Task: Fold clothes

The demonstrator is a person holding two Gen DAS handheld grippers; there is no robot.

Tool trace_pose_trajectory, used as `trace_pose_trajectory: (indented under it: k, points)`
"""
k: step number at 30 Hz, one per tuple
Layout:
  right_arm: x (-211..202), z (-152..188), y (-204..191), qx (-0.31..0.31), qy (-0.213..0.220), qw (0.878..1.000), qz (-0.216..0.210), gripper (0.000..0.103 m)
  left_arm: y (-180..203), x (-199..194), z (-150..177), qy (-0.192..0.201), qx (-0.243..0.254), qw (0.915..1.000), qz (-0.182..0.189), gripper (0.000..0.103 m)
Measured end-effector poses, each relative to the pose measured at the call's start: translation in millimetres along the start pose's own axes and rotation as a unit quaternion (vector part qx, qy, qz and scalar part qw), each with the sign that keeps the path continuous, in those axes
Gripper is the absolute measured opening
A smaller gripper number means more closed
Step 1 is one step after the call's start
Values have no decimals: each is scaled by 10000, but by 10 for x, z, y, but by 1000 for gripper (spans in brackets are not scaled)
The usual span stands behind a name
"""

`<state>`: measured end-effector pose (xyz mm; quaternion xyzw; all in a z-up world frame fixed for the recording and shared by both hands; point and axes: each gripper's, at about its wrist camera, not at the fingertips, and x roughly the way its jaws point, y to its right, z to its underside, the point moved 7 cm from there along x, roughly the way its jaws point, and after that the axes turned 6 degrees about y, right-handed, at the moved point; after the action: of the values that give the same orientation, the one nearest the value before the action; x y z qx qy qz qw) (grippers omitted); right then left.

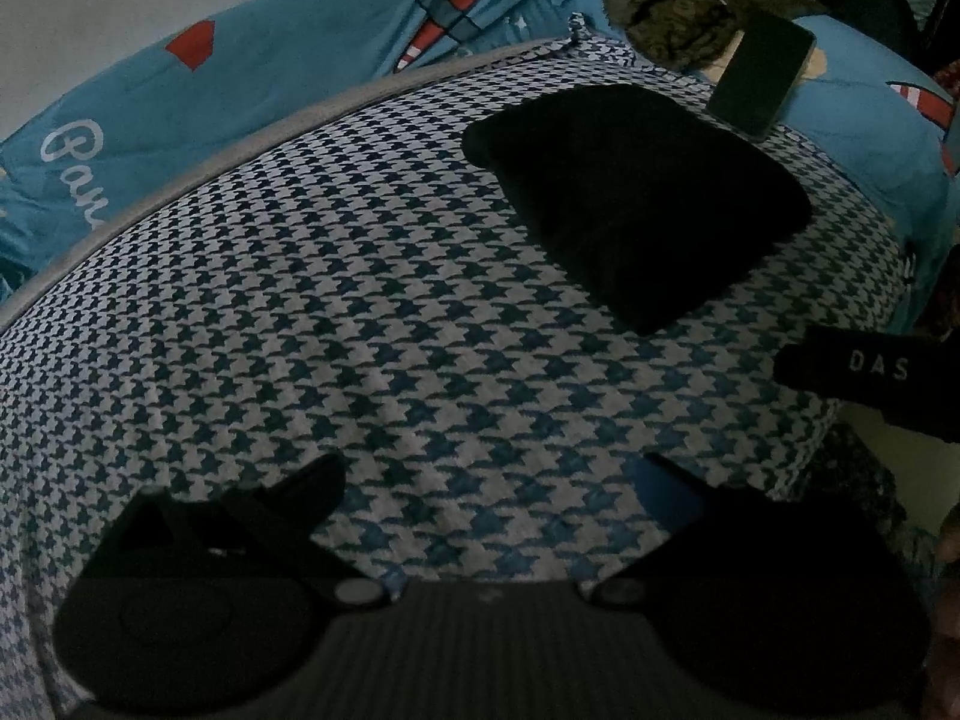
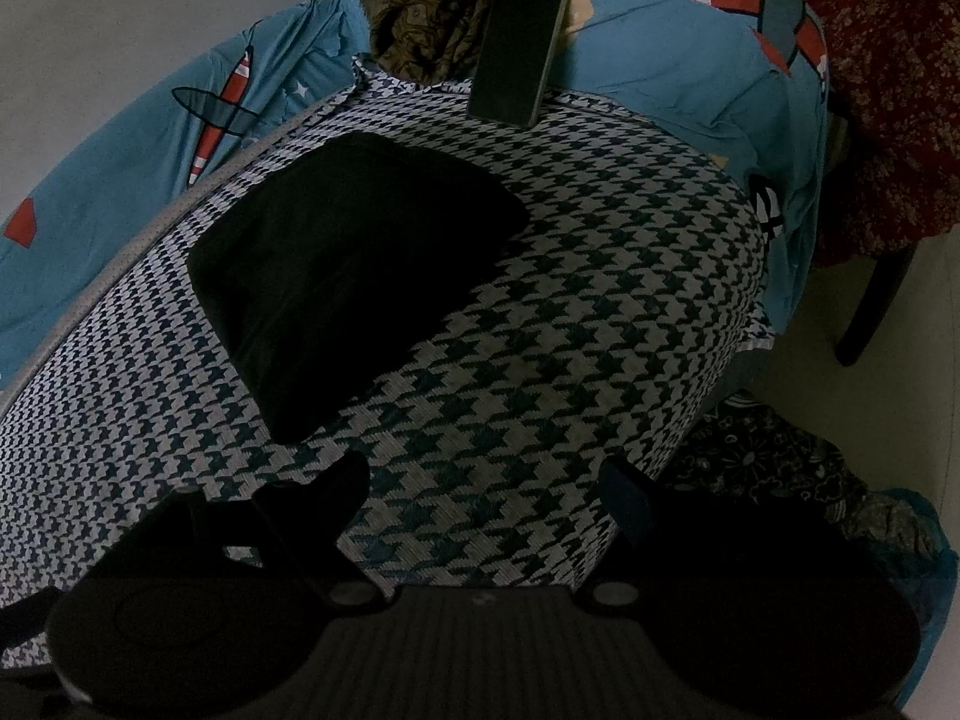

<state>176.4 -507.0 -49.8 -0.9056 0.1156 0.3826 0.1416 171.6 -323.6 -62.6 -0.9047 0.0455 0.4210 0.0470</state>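
A black garment (image 1: pixel 636 198) lies folded into a compact rectangle on a houndstooth cloth (image 1: pixel 360 330) spread over the bed. The same black garment (image 2: pixel 348 264) sits left of centre in the right wrist view, on the houndstooth cloth (image 2: pixel 570 312). My left gripper (image 1: pixel 492 480) hovers open above the cloth, well short of the garment, nothing between its fingers. My right gripper (image 2: pixel 480 480) also stands open over the cloth, its left finger close to the garment's near corner but apart from it. The right gripper's body shows at the right edge of the left wrist view.
A dark phone (image 1: pixel 762 72) lies at the cloth's far edge beside a crumpled olive patterned cloth (image 1: pixel 678 6). A teal aeroplane-print sheet (image 1: pixel 300 42) covers the bed. A red floral fabric (image 2: pixel 888 90) hangs over a chair on the right; dark patterned clothes (image 2: pixel 774 468) lie on the floor.
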Motion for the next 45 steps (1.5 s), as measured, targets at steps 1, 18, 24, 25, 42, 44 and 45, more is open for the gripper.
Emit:
trace_pose_trajectory:
  k: [1, 18, 24, 25, 42, 44, 45]
  points:
    - [-1, -2, 1, -2, 0, 10000, -2, 83, -2, 0, -1, 3, -3, 10000, -5, 103]
    - [-5, -6, -7, 6, 8, 10000, -63, 83, 3, 16, 17, 5, 68, 10000, -72, 103]
    - [-4, -6, -11, 19, 0, 9999, -99, 83, 15, 17, 28, 4, 94, 9999, -86, 103]
    - [-4, -6, -12, 21, -2, 9999, -105, 83, 18, 16, 32, 4, 100, 9999, -87, 103]
    - [-17, -13, -22, 12, 7, 9999, -129, 83, 30, -21, 52, 26, 134, 9999, -87, 103]
    - [-19, -17, -23, 15, 9, 9999, -132, 83, 31, -26, 53, 30, 139, 9999, -87, 103]
    - [-19, -17, -23, 15, 10, 9999, -133, 83, 33, -26, 55, 27, 141, 9999, -87, 103]
